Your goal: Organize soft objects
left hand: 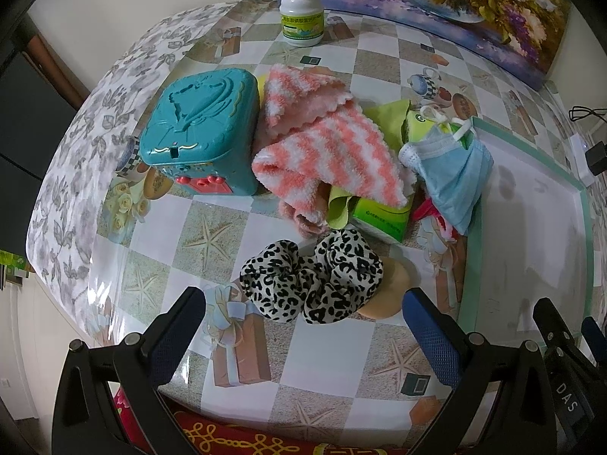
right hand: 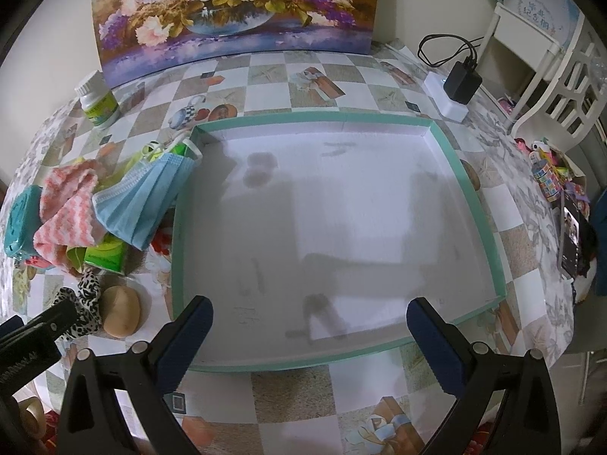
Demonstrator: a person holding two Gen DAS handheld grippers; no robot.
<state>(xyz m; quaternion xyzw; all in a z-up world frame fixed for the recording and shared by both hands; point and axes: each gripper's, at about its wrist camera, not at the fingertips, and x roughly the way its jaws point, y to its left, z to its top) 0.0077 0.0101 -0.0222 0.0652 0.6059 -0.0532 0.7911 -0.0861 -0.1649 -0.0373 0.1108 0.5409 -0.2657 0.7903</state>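
Leopard-print scrunchie (left hand: 311,282) lies on table (left hand: 341,375) just ahead of left gripper (left hand: 303,326), between its spread fingers (left hand: 178,337), nothing gripped. Looks light, soft, springy; bunched fabric ring best pinched across middle. Right gripper (right hand: 309,341) hovers over empty teal-rimmed tray (right hand: 451,159), fingers apart. Striped towel (left hand: 322,151) and face mask (left hand: 451,174) heaped beyond scrunchie.
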